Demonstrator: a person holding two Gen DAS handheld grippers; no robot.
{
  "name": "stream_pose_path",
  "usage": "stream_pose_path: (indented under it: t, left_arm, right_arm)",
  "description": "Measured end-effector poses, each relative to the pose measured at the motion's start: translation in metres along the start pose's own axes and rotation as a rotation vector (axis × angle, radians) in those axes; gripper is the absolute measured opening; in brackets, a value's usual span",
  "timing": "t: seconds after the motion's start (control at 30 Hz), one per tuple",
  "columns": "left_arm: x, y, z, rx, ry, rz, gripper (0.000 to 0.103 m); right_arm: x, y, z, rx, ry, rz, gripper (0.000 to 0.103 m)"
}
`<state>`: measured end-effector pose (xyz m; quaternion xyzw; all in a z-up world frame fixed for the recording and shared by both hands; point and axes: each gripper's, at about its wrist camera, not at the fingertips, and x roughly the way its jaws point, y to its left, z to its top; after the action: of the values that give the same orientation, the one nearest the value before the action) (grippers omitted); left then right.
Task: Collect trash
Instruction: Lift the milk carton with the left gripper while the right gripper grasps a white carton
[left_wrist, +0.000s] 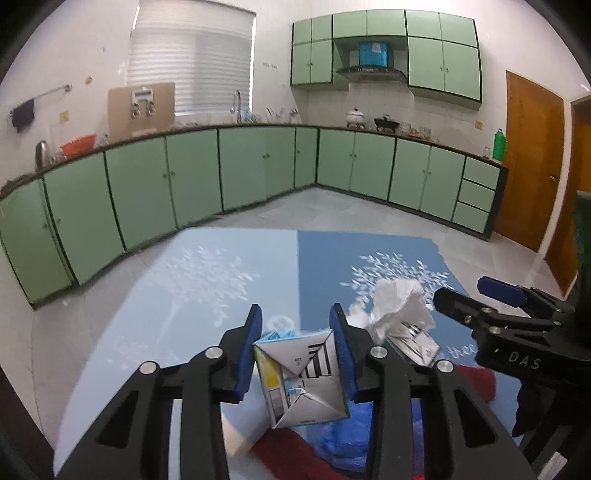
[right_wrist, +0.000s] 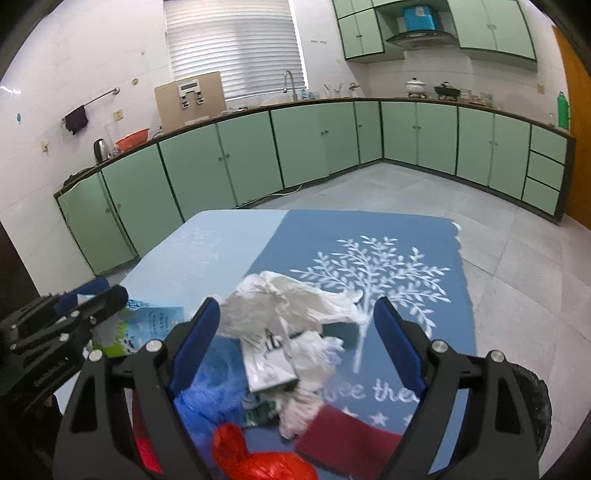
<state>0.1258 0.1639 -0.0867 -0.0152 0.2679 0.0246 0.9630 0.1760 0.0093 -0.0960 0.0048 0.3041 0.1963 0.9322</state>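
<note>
My left gripper (left_wrist: 297, 325) is shut on a flattened drink carton (left_wrist: 301, 376), held above the blue tablecloth (left_wrist: 207, 288); it also shows at the left of the right wrist view (right_wrist: 92, 299) with the carton (right_wrist: 147, 325). My right gripper (right_wrist: 297, 317) is open and empty above a trash pile: a crumpled white plastic bag (right_wrist: 288, 299), a white printed wrapper (right_wrist: 269, 362), a blue plastic bag (right_wrist: 210, 395), a red plastic bag (right_wrist: 258, 458) and a dark red card (right_wrist: 343, 439). In the left wrist view the right gripper (left_wrist: 476, 291) is at the right beside the white bag (left_wrist: 399, 299).
The table with the blue tree-print cloth (right_wrist: 388, 266) stands in a kitchen with green cabinets (left_wrist: 192, 173) along the far walls. A wooden door (left_wrist: 532, 158) is at the right. A dark round bin rim (right_wrist: 535, 398) shows at the right edge below the table.
</note>
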Motion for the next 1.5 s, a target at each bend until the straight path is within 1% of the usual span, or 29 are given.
stream_pose_path:
  t: [0.1, 0.17, 0.33, 0.5, 0.6, 0.67, 0.7, 0.73, 0.8, 0.87, 0.97, 1.07, 1.13, 1.2, 1.3, 1.37, 1.4, 1.47, 1.5]
  left_arm:
    - [0.005, 0.005, 0.0, -0.009, 0.005, 0.0, 0.037]
    - [0.009, 0.009, -0.002, -0.015, 0.019, 0.002, 0.037]
    - [0.015, 0.019, -0.012, -0.025, 0.052, 0.002, 0.037]
    - [0.027, 0.026, -0.023, -0.041, 0.126, -0.033, 0.038]
    - [0.039, 0.028, -0.031, -0.049, 0.166, -0.04, 0.044]
    - [0.046, 0.032, -0.035, -0.072, 0.195, -0.053, 0.044]
    - [0.048, 0.034, -0.036, -0.082, 0.198, -0.053, 0.04]
    - [0.048, 0.036, -0.036, -0.088, 0.19, -0.048, 0.039]
    - [0.047, 0.039, -0.035, -0.1, 0.18, -0.058, 0.039]
    - [0.044, 0.04, -0.032, -0.105, 0.152, -0.053, 0.039]
    - [0.037, 0.04, -0.024, -0.091, 0.106, -0.029, 0.039]
    - [0.037, 0.045, -0.017, -0.101, 0.082, -0.012, 0.038]
    - [0.04, 0.046, -0.013, -0.091, 0.068, 0.008, 0.038]
    - [0.045, 0.047, -0.011, -0.087, 0.077, 0.007, 0.038]
    - [0.053, 0.047, -0.014, -0.069, 0.111, 0.002, 0.039]
    - [0.056, 0.047, -0.015, -0.062, 0.124, -0.009, 0.039]
    - [0.056, 0.046, -0.014, -0.053, 0.126, -0.002, 0.04]
    - [0.059, 0.048, -0.015, -0.05, 0.142, 0.005, 0.042]
    - [0.06, 0.051, -0.016, -0.062, 0.152, -0.004, 0.045]
  right_arm:
    - [0.01, 0.008, 0.004, -0.016, 0.018, 0.016, 0.082]
    - [0.018, 0.011, 0.005, -0.028, 0.038, 0.024, 0.078]
    - [0.027, 0.017, 0.006, -0.037, 0.071, 0.038, 0.078]
    - [0.032, 0.022, 0.006, -0.056, 0.09, 0.032, 0.078]
    - [0.035, 0.023, 0.005, -0.052, 0.099, 0.03, 0.078]
    - [0.038, 0.023, 0.004, -0.057, 0.106, 0.027, 0.078]
    - [0.038, 0.024, 0.004, -0.06, 0.108, 0.027, 0.078]
    - [0.039, 0.025, 0.004, -0.065, 0.11, 0.025, 0.078]
    - [0.04, 0.027, 0.005, -0.076, 0.112, 0.023, 0.078]
    - [0.043, 0.029, 0.007, -0.084, 0.116, 0.022, 0.077]
    - [0.047, 0.032, 0.011, -0.086, 0.127, 0.019, 0.075]
    - [0.052, 0.036, 0.014, -0.087, 0.127, 0.018, 0.075]
    - [0.056, 0.041, 0.017, -0.083, 0.13, 0.023, 0.074]
    - [0.061, 0.045, 0.019, -0.084, 0.138, 0.024, 0.074]
    - [0.069, 0.051, 0.018, -0.087, 0.161, 0.037, 0.074]
    - [0.077, 0.054, 0.016, -0.096, 0.184, 0.04, 0.072]
    - [0.081, 0.055, 0.015, -0.097, 0.198, 0.041, 0.072]
    - [0.088, 0.057, 0.013, -0.094, 0.222, 0.045, 0.07]
    - [0.091, 0.057, 0.012, -0.095, 0.233, 0.043, 0.069]
